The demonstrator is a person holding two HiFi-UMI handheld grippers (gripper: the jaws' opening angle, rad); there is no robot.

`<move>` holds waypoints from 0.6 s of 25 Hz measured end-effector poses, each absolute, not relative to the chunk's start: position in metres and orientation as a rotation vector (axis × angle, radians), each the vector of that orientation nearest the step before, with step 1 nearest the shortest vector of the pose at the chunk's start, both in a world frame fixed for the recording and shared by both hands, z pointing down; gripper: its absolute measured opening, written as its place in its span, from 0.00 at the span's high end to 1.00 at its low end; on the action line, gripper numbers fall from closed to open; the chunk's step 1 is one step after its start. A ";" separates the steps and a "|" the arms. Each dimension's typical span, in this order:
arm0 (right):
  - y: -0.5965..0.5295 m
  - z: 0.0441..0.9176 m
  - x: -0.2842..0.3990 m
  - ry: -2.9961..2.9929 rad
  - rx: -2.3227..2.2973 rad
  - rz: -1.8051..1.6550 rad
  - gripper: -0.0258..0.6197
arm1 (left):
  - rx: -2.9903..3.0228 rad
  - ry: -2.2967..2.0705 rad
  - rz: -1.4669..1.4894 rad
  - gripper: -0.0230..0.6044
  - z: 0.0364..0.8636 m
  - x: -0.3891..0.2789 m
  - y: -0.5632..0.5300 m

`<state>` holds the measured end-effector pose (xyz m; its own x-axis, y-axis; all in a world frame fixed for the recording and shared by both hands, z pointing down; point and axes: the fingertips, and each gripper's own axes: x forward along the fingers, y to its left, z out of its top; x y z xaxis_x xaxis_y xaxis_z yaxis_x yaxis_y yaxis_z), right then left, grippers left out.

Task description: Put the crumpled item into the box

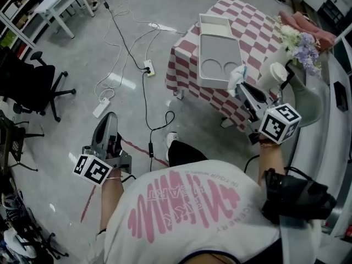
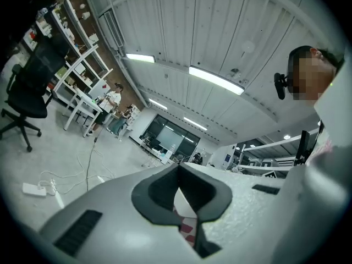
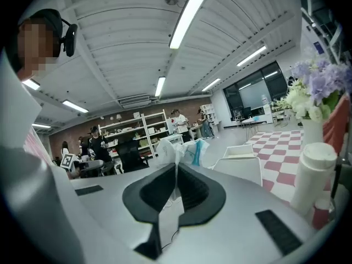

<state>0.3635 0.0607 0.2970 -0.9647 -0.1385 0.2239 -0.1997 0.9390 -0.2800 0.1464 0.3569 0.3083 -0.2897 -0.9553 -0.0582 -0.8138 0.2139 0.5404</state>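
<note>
My right gripper (image 1: 241,87) is shut on the crumpled item (image 1: 236,76), a white wad with a blue patch. It hangs at the near right edge of the white box (image 1: 212,43), which lies open on the red-checked table (image 1: 184,56). In the right gripper view the crumpled item (image 3: 184,150) sticks up from between the jaws of the right gripper (image 3: 176,172), with the box (image 3: 242,166) just beyond it. My left gripper (image 1: 110,120) is held low over the floor, away from the table. In its own view the left gripper (image 2: 177,172) is shut with nothing in it.
A white bottle (image 1: 276,73), a vase of flowers (image 1: 300,45) and a pink cloth (image 1: 311,23) stand to the right of the box. Cables and a power strip (image 1: 102,108) lie on the floor. At the left stands a black office chair (image 1: 30,87).
</note>
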 end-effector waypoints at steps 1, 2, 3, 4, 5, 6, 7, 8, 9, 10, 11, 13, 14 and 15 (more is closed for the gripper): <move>0.057 0.297 0.354 -2.896 0.246 0.449 0.94 | 1.656 -2.223 -0.703 0.95 0.306 0.139 0.358; 0.053 0.296 0.344 -2.897 0.238 0.447 0.94 | 1.651 -2.235 -0.707 0.95 0.304 0.132 0.357; 0.048 0.295 0.335 -2.899 0.231 0.443 0.94 | 1.647 -2.244 -0.710 0.95 0.302 0.124 0.356; 0.043 0.294 0.325 -2.902 0.224 0.438 0.94 | 1.642 -2.254 -0.713 0.95 0.300 0.115 0.355; 0.038 0.294 0.314 -2.903 0.217 0.435 0.94 | 1.634 -2.264 -0.715 0.95 0.298 0.106 0.353; 0.033 0.294 0.304 -2.903 0.212 0.434 0.94 | 1.627 -2.272 -0.717 0.95 0.297 0.097 0.351; 0.028 0.294 0.294 -2.902 0.211 0.432 0.94 | 1.620 -2.277 -0.719 0.95 0.295 0.088 0.349; 0.021 0.293 0.285 -2.901 0.216 0.430 0.94 | 1.617 -2.281 -0.720 0.95 0.294 0.080 0.345; 0.014 0.293 0.276 -2.901 0.222 0.427 0.94 | 1.618 -2.284 -0.718 0.95 0.292 0.072 0.341; 0.006 0.291 0.267 -2.903 0.228 0.424 0.94 | 1.620 -2.288 -0.712 0.95 0.290 0.064 0.336; -0.002 0.289 0.259 -2.907 0.234 0.420 0.94 | 1.622 -2.294 -0.705 0.95 0.288 0.056 0.331; -0.018 0.286 0.242 -2.916 0.248 0.417 0.94 | 1.620 -2.309 -0.697 0.95 0.283 0.038 0.323; -0.025 0.285 0.234 -2.920 0.257 0.417 0.94 | 1.620 -2.318 -0.697 0.95 0.280 0.030 0.318; -0.033 0.284 0.227 -2.921 0.267 0.420 0.94 | 1.622 -2.326 -0.697 0.95 0.278 0.021 0.314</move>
<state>0.2267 -0.0329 0.2836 -0.9681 -0.1508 0.1999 -0.2011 0.9440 -0.2615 0.0210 0.3141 0.2779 -0.3662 -0.9265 -0.0866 -0.8215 0.2782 0.4978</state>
